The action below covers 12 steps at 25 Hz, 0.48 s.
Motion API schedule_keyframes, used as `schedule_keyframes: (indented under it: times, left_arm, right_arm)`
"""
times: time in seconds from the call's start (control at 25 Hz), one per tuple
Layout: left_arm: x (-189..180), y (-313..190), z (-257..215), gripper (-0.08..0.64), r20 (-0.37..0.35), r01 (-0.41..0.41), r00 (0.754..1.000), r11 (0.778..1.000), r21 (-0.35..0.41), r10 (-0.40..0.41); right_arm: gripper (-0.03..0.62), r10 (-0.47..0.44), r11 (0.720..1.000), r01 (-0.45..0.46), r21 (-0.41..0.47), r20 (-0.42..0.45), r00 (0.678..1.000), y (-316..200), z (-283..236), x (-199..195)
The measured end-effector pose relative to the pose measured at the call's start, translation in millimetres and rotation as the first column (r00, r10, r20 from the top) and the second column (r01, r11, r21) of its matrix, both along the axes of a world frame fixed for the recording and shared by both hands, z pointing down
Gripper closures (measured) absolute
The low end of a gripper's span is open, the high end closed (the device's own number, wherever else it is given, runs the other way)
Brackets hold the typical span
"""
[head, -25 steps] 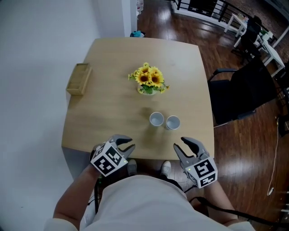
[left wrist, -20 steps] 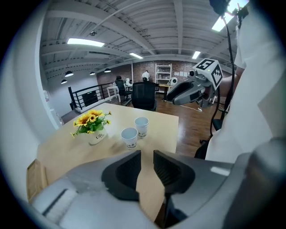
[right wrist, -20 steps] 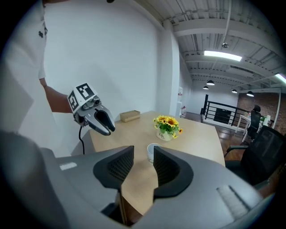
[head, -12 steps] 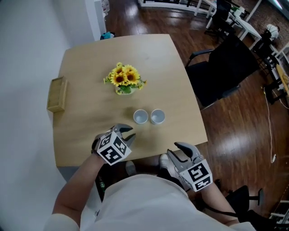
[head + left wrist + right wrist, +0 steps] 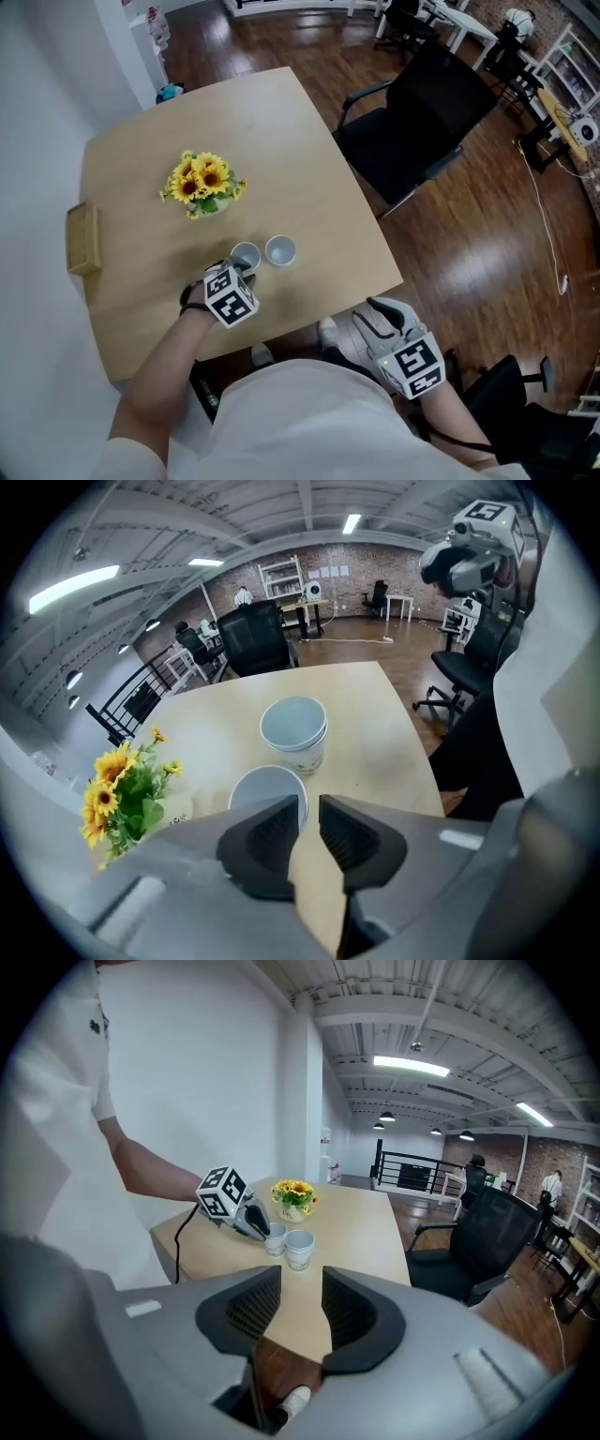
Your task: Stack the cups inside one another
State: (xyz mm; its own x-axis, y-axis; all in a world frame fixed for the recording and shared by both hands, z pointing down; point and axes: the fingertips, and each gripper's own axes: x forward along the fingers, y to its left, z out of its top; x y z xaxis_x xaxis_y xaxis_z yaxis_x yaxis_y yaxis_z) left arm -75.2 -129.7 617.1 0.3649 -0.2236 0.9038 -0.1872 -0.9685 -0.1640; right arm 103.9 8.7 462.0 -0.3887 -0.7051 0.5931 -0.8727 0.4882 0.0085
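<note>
Left gripper (image 5: pixel 236 274) at the nearer cup (image 5: pixel 245 255); farther cup (image 5: pixel 279 250) beside it, unnested.
Head view: right gripper (image 5: pixel 380 314) hangs off the wooden table (image 5: pixel 309 187). Left gripper view: jaws slightly apart, empty; smooth, white, tapered nearer cup just ahead; next, probably straddle its rim. Right gripper view: jaws apart, empty.

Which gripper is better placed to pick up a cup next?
Left. The left gripper is over the table, right at the nearer cup, jaws apart and empty. The right gripper is off the table's edge, by the person's body, far from it and the other cup.
</note>
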Motion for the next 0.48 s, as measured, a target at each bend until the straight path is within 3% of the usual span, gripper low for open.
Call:
schedule_keyframes:
  times: [0.28, 0.48]
  left_arm:
    - [-4, -5, 14, 0.545, 0.093, 0.043, 0.995, 0.999, 0.000, -0.043]
    - [-14, -4, -6, 0.545, 0.094, 0.095, 0.991, 0.995, 0.010, -0.095]
  right_arm:
    - [0.449, -0.014, 1.000, 0.014, 0.017, 0.026, 1.000, -19, 2, 26]
    - [0.451, -0.082, 0.996, 0.081, 0.026, 0.047, 0.996, -38, 3, 27]
